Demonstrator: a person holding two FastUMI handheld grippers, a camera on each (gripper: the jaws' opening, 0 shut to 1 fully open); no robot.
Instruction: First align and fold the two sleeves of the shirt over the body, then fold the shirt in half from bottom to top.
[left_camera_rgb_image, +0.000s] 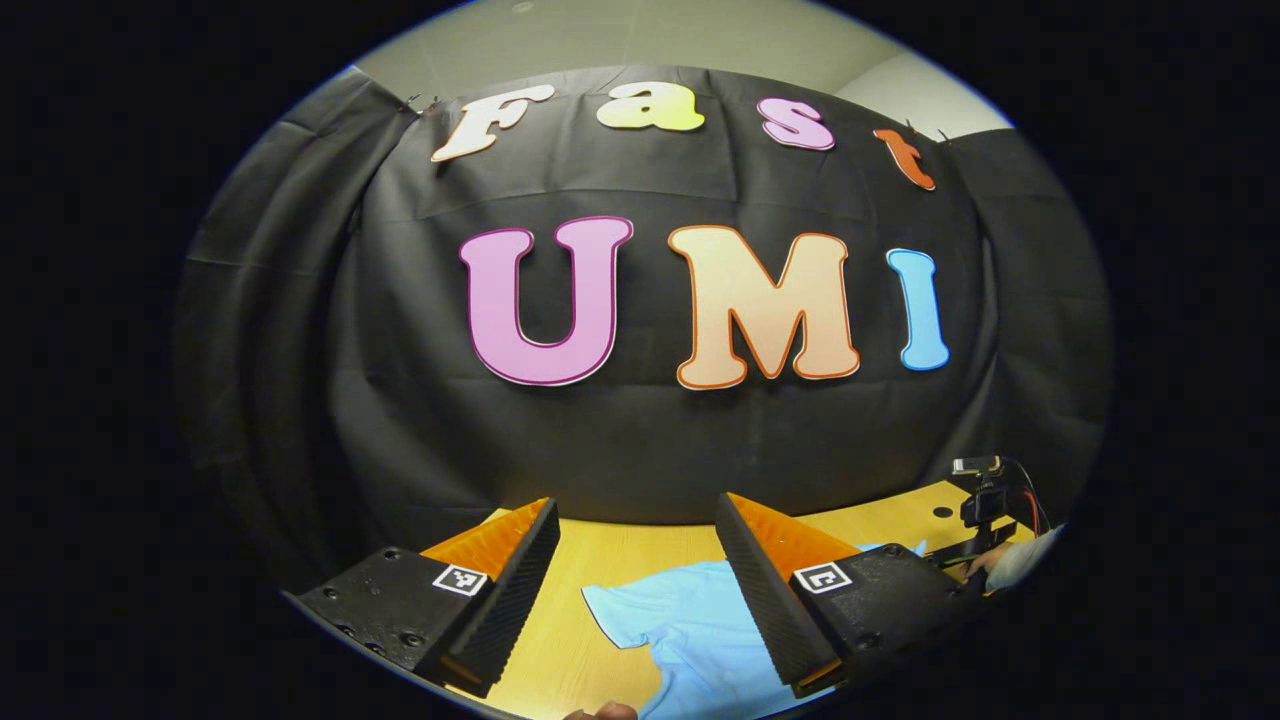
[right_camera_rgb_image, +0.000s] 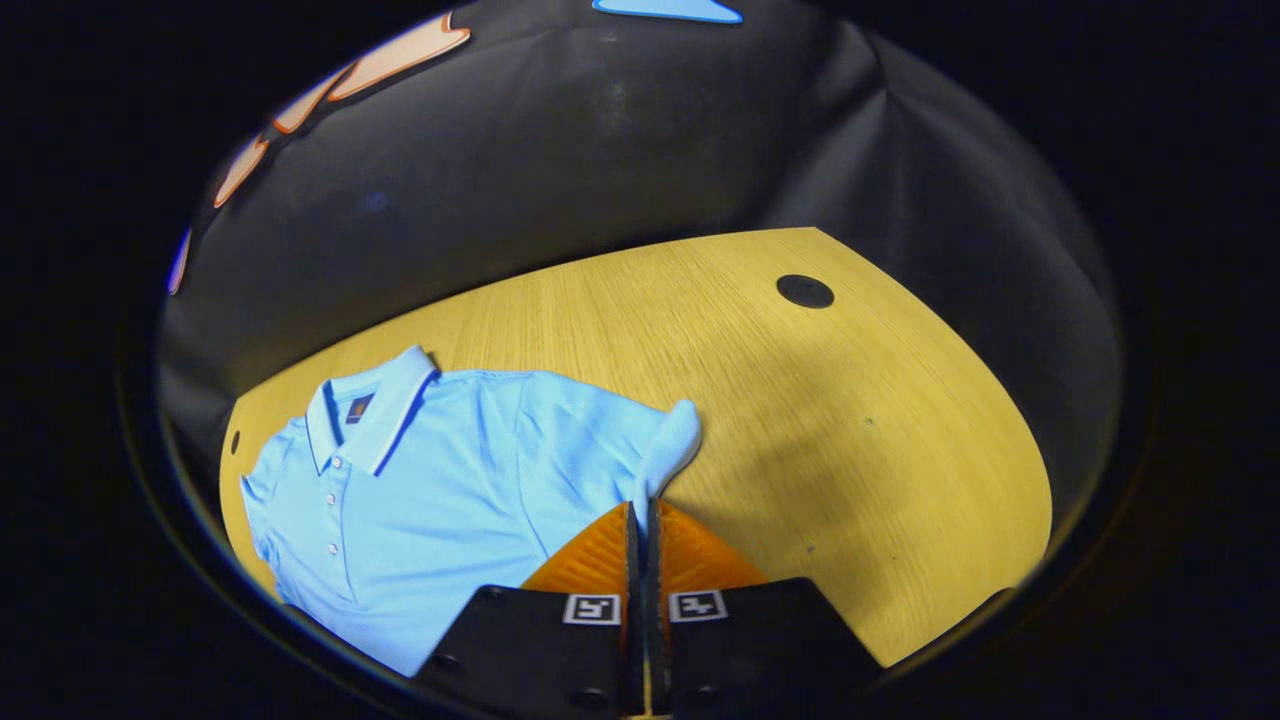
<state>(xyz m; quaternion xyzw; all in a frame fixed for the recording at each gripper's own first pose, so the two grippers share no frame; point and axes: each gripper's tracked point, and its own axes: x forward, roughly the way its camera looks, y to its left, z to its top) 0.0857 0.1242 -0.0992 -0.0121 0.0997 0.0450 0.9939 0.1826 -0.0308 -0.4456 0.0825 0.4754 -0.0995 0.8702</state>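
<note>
Right claw (right_camera_rgb_image: 641, 505): pinched tight on the cuff of the near sleeve (right_camera_rgb_image: 668, 445) of the shirt (right_camera_rgb_image: 430, 480), both fingers pressed together with a fold of fabric between them. Sleeve lifted slightly at the tips, curling just ahead of the claw. Rest of the shirt spread flat on the counter (right_camera_rgb_image: 800, 400) ahead and to the left of the claw, collar (right_camera_rgb_image: 375, 410) farthest off to the left, placket with its buttons running back toward the near edge. Dark round spot (right_camera_rgb_image: 805, 291) on the counter well ahead to the right, well apart from the shirt.

Left claw (left_camera_rgb_image: 637, 560): spread wide, holding nothing, raised and aimed at the booth wall. Other sleeve (left_camera_rgb_image: 620, 615) lying flat on the counter below and between its 2 fingers, not touched.

Judged from the look: light, soft knit, no stiffness, likely to sag and drag instead of pivoting as a panel. Probably some grip against the wood, so better lifted than slid. Best holds at hems and cuff edges, where the doubled seam gives the fingers something firm; a pinch mid-panel likely to bunch the cloth. Sleeve fold apparently under way on the right side, with the left sleeve and the bottom-to-top fold not yet done.
</note>
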